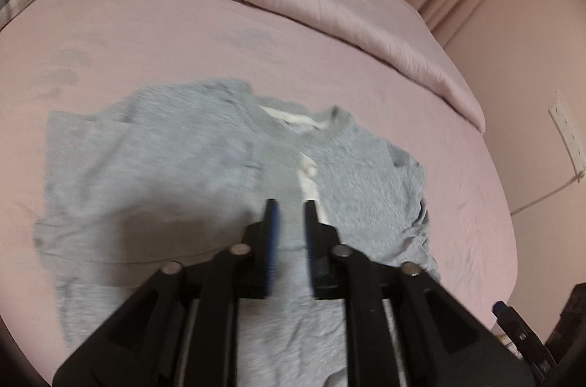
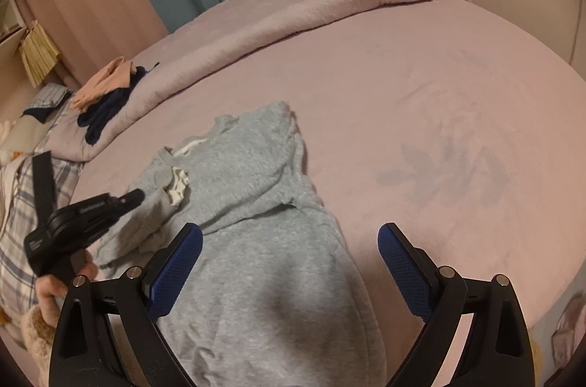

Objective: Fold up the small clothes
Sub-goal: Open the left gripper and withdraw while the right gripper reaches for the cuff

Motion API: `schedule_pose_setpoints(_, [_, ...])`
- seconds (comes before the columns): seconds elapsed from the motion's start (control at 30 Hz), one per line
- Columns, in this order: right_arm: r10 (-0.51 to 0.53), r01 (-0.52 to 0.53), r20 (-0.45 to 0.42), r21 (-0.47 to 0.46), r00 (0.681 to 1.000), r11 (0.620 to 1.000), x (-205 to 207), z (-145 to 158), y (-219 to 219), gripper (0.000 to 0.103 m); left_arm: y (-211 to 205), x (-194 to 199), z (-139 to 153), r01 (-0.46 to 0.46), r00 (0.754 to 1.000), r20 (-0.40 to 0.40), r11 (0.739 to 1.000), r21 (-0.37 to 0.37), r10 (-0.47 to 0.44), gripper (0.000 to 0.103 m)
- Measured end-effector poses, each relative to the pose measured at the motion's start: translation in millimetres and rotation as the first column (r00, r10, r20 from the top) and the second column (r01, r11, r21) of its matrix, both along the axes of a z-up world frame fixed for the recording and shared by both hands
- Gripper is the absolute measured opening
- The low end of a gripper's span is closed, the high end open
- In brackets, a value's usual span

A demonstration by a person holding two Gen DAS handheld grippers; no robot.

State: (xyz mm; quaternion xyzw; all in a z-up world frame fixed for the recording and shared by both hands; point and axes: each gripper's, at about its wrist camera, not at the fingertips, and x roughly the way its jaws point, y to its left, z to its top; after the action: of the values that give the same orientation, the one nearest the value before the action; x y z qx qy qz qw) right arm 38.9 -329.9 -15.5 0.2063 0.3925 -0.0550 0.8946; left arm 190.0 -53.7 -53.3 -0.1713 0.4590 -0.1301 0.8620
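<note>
A grey sweatshirt [image 1: 205,167] lies spread on the pink bed [image 1: 183,35], its collar toward 12 o'clock in the left wrist view, with a white label [image 1: 307,182] showing on its front. The left gripper [image 1: 291,204] hangs just above the garment near that label, its fingers [image 1: 271,222] a narrow gap apart with nothing pinched between them. In the right wrist view the right gripper [image 2: 289,233] hovers over the sweatshirt's lower part, its blue-padded fingers [image 2: 179,262] spread wide and released. At 10 o'clock in that view, a dark garment [image 2: 104,116] and a peach garment [image 2: 104,83] lie on the folded duvet [image 2: 293,10].
</note>
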Motion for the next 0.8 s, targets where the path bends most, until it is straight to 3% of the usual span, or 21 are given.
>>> schedule_pose_setpoints(0.07, [0.04,-0.04,-0.001,0.02,0.999,0.999,9.3,2.9,3.3,0.096,28.1,-6.3,13.5,-0.06,0.998,0.023,0.998,-0.005,0.06,0.058])
schedule_pose_setpoints(0.13, [0.091,-0.091,0.002,0.038,0.996,0.995,18.9,6.4,8.6,0.096,49.6,-12.2,23.5,-0.113,0.992,0.049,0.994,0.004,0.113,0.069])
schedule_pose_setpoints(0.27, [0.232,-0.23,-0.009,0.111,0.973,0.967,56.8,12.2,30.4,0.096,97.0,-23.5,34.2,-0.224,0.972,0.082,0.974,0.042,0.22,0.078])
schedule_pose_setpoints(0.43, [0.345,-0.326,-0.082,0.184,0.935,0.927,116.5,-1.6,69.7,0.096,144.2,-26.9,10.3,-0.32,0.947,-0.006,0.947,0.038,0.32,0.079])
schedule_pose_setpoints(0.6, [0.397,-0.36,-0.178,0.206,0.901,0.91,170.8,-38.1,108.8,0.096,166.6,-29.2,-22.1,-0.358,0.928,-0.079,0.931,0.072,0.364,0.078])
schedule_pose_setpoints(0.7, [0.383,-0.334,-0.252,0.218,0.888,0.917,189.1,-60.6,120.7,0.083,175.9,-30.7,-39.1,-0.354,0.924,-0.131,0.933,0.067,0.36,0.077])
schedule_pose_setpoints(0.8, [0.377,-0.312,-0.297,0.246,0.877,0.918,197.4,-80.1,129.6,0.081,176.9,-29.9,-49.4,-0.345,0.922,-0.162,0.936,0.06,0.351,0.077])
